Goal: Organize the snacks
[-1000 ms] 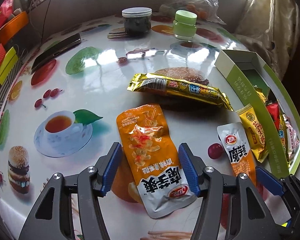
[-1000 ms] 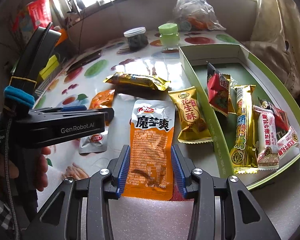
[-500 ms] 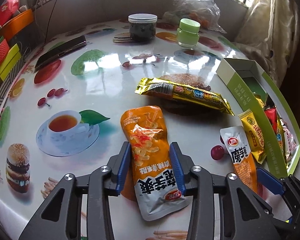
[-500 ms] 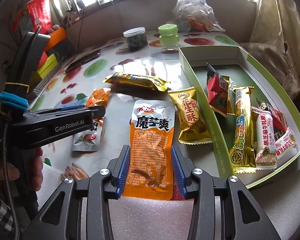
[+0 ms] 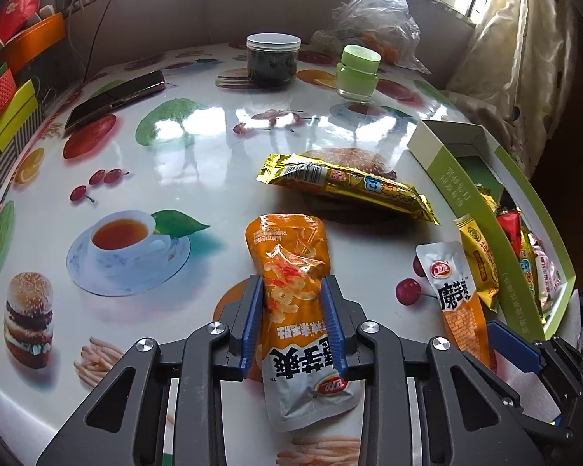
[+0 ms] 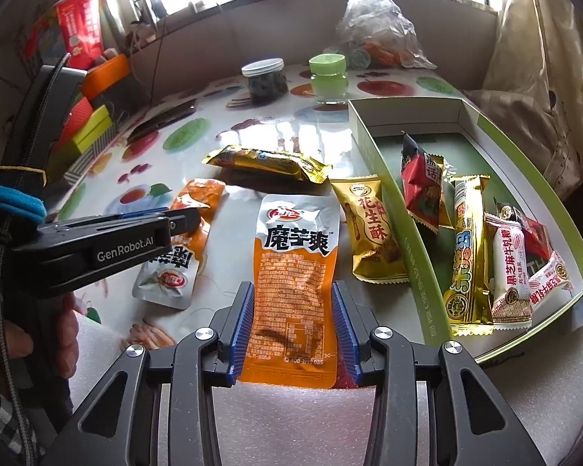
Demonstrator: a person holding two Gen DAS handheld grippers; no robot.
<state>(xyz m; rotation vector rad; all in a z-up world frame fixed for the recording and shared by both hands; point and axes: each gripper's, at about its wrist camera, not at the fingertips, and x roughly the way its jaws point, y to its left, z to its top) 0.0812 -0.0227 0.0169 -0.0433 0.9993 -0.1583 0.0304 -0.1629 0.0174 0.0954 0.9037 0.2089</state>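
Observation:
My left gripper is closing on an orange and silver snack pouch. Its blue pads press the pouch's two side edges and the foil buckles between them. In the right wrist view this gripper reaches in from the left over the same pouch. My right gripper stands with its pads against both sides of a second orange and white pouch, which lies at the table's front edge. A gold long bar and a gold candy pack lie beside the green box, which holds several wrapped snacks.
A dark jar, a green jar and a clear plastic bag stand at the back. A phone lies at the back left, near coloured boxes. White foam lies under my right gripper. A hand holds the left gripper.
The left gripper's jaws have come together from wide apart onto the orange pouch, which now buckles between the pads. The right gripper and its pouch have not moved.

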